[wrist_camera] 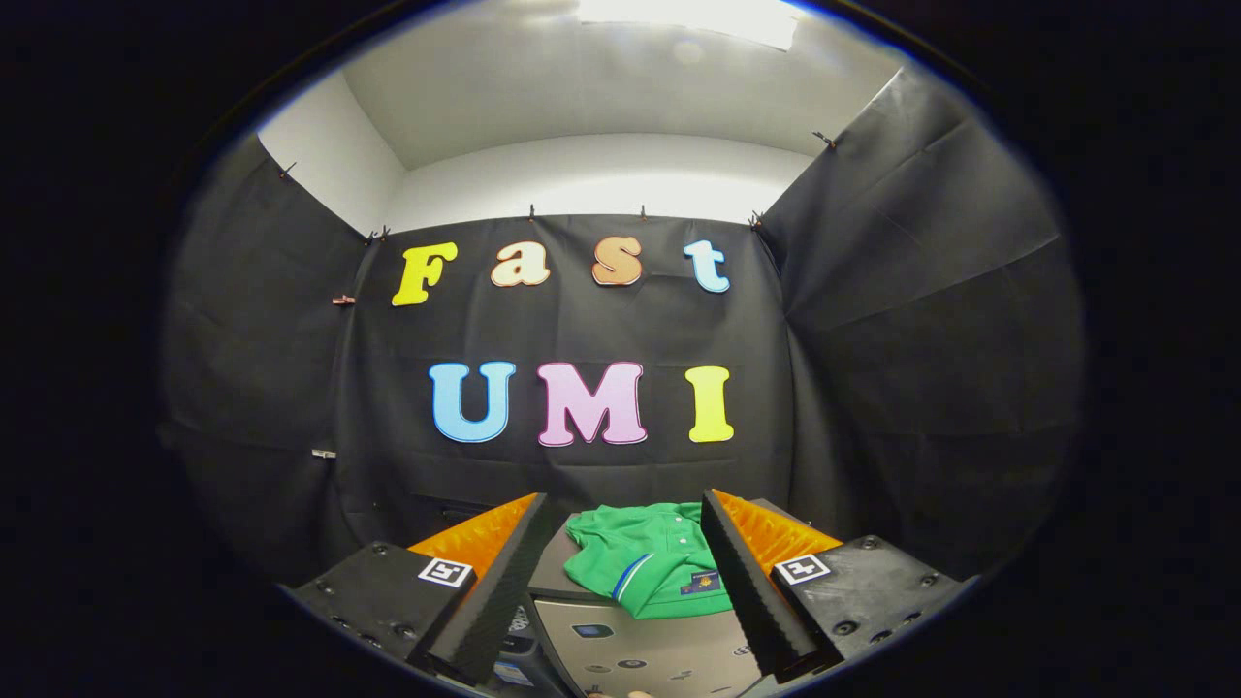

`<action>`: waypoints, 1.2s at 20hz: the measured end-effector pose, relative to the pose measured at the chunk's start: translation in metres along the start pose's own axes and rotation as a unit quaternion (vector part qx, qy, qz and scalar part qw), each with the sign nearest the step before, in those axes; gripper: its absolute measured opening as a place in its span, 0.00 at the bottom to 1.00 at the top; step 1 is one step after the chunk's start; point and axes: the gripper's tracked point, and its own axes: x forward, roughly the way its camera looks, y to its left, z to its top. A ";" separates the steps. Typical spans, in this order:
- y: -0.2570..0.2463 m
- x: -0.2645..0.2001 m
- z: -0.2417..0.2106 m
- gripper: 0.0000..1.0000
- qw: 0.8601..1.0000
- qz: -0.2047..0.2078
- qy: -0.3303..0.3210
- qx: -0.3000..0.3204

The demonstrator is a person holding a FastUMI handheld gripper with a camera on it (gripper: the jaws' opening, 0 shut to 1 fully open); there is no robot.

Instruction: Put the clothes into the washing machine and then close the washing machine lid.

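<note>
While the gripper is held wide open, a green shirt is seen between its fingers, low in the frame, on the washing machine.

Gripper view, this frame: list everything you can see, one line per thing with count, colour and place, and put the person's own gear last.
Green polo shirt with a blue-and-white stripe: one, green, lying crumpled on the grey top of the machine, ahead of the fingers and seen through the gap between them.
Grey washing machine top: one, grey with small dark marks, directly below and between the fingers, under the shirt.
Black cloth booth wall: black, hung behind and to both sides of the machine.
White wall and ceiling: white, above the cloth, with a bright light at the top.
Gripper: one, fingers spread wide apart, open, holding nothing, the shirt just beyond them.
</note>
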 end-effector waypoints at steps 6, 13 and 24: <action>-0.008 0.023 0.001 0.97 1.000 -0.003 0.011 -0.007; -0.029 0.080 -0.010 0.97 0.999 -0.021 0.039 -0.009; -0.062 0.193 -0.090 0.98 0.985 -0.033 0.166 -0.035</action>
